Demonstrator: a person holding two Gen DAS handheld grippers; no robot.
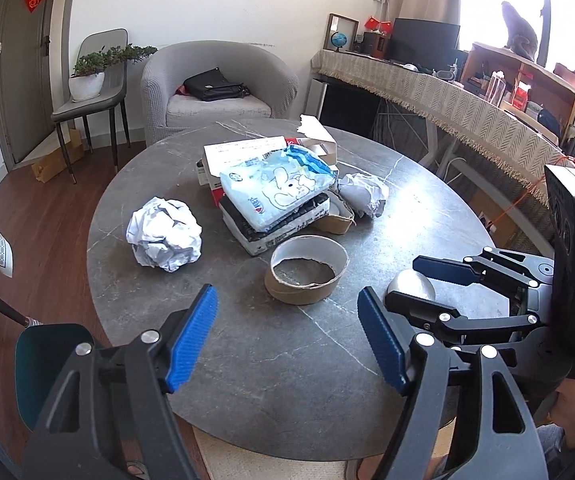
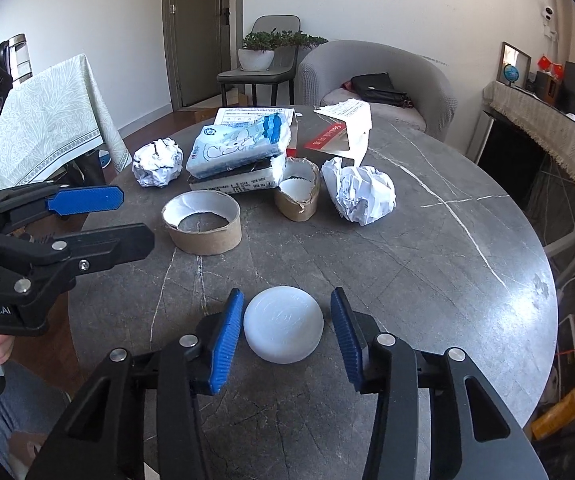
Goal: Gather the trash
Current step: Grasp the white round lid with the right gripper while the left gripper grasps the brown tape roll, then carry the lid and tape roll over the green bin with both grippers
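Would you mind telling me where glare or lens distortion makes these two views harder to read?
Left wrist view: the window at upper right is blown out white, and the long cloth-covered counter bows into a curve. Right wrist view: a broad sheen washes out the round table on its right side, the white lid shows faint detail, and the frame corners are dark.

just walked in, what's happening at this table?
A person is clearing trash off a round grey table with a handheld gripper in each hand. The right gripper straddles a white round lid; its pads are close on both sides but a gap still shows, so nothing is gripped yet. The left gripper hangs open and empty just short of a cardboard ring. Crumpled paper balls and a pile of packaging lie untouched.
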